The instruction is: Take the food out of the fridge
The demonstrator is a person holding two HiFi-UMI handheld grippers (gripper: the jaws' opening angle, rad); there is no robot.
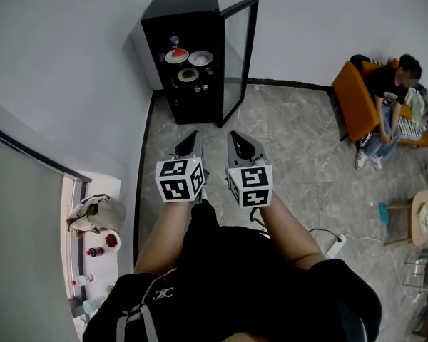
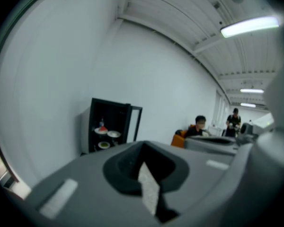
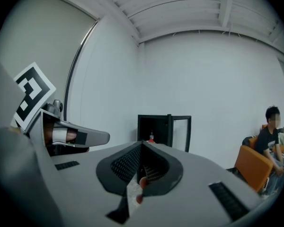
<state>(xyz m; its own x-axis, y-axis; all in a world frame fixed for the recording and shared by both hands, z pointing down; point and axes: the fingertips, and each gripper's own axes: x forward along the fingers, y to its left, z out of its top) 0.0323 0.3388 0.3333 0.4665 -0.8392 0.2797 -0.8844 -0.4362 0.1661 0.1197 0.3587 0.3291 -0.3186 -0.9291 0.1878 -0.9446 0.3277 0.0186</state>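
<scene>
The fridge [image 1: 192,20] door [image 1: 237,57] stands open, exposing the plated food [image 1: 177,55] on the fridge shelves. Left gripper [image 1: 191,140] and right gripper [image 1: 237,141], both clenched and empty, point at the fridge from well apart, likely for approach.

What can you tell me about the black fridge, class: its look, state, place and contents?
The fridge is a black cabinet standing upright on the stone-look floor against the white wall. Its glass door hangs wide open to the head view's right. Inside, shelves carry plates of food and a bottle.
</scene>
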